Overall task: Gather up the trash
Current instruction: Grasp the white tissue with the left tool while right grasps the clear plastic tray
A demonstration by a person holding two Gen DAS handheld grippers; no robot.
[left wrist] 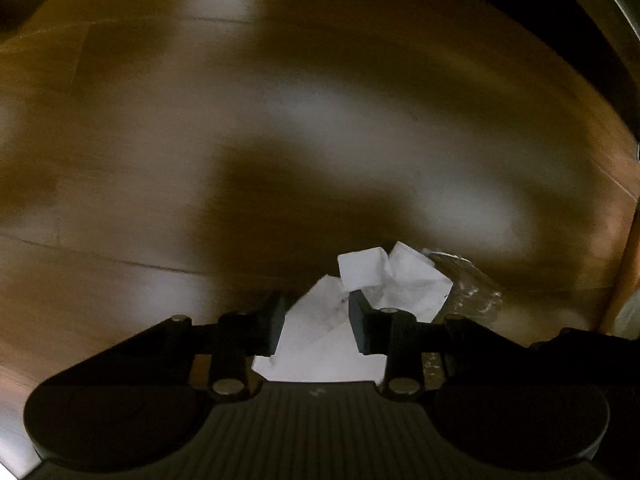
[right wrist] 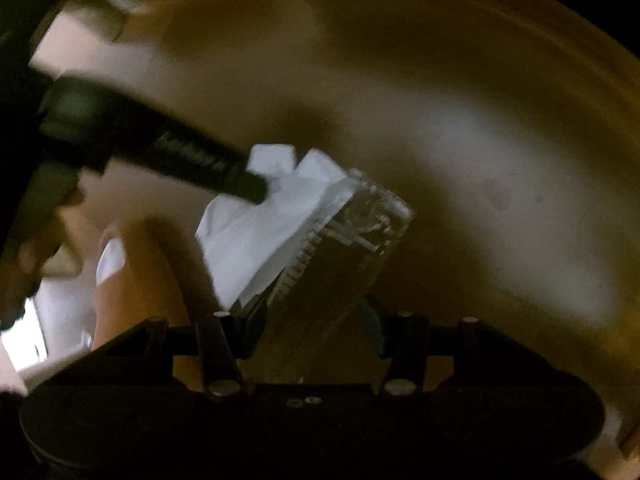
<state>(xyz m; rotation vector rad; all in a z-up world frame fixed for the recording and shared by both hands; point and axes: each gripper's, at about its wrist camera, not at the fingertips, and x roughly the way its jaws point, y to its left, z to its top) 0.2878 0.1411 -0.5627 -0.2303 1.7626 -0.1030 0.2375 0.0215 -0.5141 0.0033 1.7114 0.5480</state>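
Left wrist view: the left tongs [left wrist: 316, 320], narrowed, pinch crumpled white paper [left wrist: 320, 332] above the blurred wooden floor [left wrist: 160, 140]. Right wrist view: the right tongs [right wrist: 312, 326] clamp a ridged, clear plastic container [right wrist: 340, 240] beside that paper.

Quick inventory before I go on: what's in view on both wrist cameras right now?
crumpled paper: one, white, on the wooden floor, between the left gripper's fingers, which press its sides.
clear plastic container: one, transparent, ribbed, beside the paper and touching it, between the right gripper's fingers.
wooden floor: brown planks, under everything, blurred.
white patches at the right view's lower left: too blurred to tell.
left gripper: black, shut on the paper.
right gripper: black, fingers around the container; contact unclear.
hand: at the right view's left edge, behind the left gripper.
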